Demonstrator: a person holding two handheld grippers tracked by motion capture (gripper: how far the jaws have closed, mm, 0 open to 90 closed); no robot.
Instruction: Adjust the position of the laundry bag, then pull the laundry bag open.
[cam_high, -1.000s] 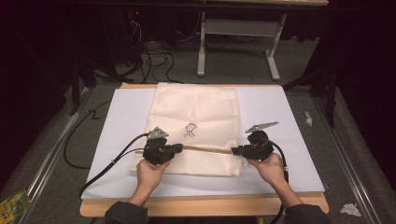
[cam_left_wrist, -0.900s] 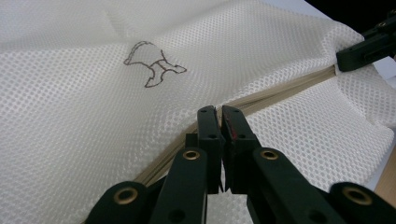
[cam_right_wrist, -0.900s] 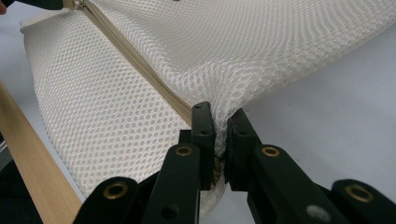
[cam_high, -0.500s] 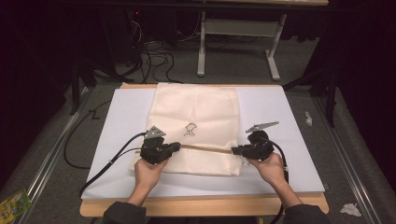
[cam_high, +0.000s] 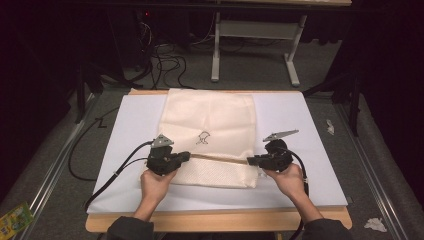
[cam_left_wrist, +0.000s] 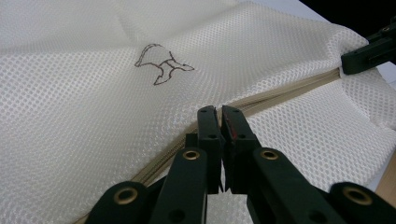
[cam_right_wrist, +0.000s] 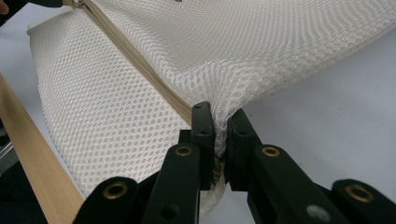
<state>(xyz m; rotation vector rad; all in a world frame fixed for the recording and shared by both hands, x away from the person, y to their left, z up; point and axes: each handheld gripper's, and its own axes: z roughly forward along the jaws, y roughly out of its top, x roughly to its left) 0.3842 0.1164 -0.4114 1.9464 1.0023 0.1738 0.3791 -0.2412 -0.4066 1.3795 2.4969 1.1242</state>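
Left gripper (cam_high: 184, 157) and right gripper (cam_high: 252, 160) both clamp mesh bag (cam_high: 210, 120) at zipper band (cam_high: 220, 159); you hold band taut, near edge not yet folded

Dark room, grey floor (cam_high: 45, 165), white table legs (cam_high: 255, 47).

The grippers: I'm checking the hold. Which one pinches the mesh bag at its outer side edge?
The right gripper: it pinches the mesh bag at its edge; the left gripper grips along the zip.

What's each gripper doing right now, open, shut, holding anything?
Left gripper: shut on the mesh bag, at its zipper line.
Right gripper: shut on the mesh bag's edge, at the zipper's other end.
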